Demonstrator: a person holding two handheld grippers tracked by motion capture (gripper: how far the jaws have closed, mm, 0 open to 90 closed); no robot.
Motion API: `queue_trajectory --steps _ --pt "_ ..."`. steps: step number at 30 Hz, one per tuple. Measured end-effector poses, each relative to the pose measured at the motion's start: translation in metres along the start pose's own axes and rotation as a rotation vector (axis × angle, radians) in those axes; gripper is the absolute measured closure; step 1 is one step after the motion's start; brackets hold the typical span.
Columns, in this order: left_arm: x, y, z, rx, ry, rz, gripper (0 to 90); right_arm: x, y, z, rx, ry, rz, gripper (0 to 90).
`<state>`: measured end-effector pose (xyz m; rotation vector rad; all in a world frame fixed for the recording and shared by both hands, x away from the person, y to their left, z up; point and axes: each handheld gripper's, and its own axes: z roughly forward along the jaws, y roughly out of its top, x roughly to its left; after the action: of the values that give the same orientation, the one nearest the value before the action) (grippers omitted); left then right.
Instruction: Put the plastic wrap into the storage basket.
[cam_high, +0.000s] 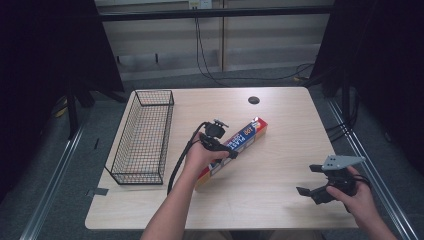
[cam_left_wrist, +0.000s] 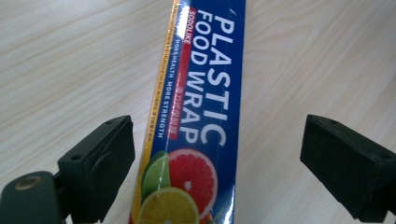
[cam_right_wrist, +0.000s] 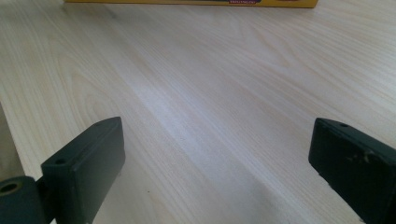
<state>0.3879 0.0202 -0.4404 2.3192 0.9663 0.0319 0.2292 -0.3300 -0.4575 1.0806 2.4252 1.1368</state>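
Note:
A long blue box of plastic wrap (cam_high: 251, 131) lies slantwise on the middle of the light wood table (cam_high: 270, 200). My left gripper (cam_high: 225, 150) hovers over its near half, held from above by a hand. In the left gripper view the box (cam_left_wrist: 201, 93), with white lettering and citrus pictures, runs between the jaws of this gripper (cam_left_wrist: 217, 140). They straddle it with a gap on each side, so it is open. My right gripper (cam_high: 308, 179) rests low at the table's near right, open, its jaws (cam_right_wrist: 217, 140) wide over bare wood. The box's yellow edge (cam_right_wrist: 187, 2) lies far ahead.
A black wire basket (cam_high: 165, 135) stands along the table's left side, nothing visible inside it. A round cable hole (cam_high: 254, 100) sits near the far edge. Cables hang behind the table, and dark curtains flank it.

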Motion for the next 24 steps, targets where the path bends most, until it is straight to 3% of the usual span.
queue_trajectory --steps 2,10,24 --pt "0.000 0.001 0.002 0.006 0.003 -0.012 13.7 0.000 0.000 0.000 -0.001 0.004 0.001 3.5" --pt "0.000 0.002 0.009 0.001 0.016 0.022 18.8 0.000 0.001 -0.001 0.000 0.001 0.002 3.5" --pt "0.002 0.002 0.014 0.031 0.022 0.011 24.0 -0.001 0.001 -0.002 -0.004 0.009 0.003 3.5"
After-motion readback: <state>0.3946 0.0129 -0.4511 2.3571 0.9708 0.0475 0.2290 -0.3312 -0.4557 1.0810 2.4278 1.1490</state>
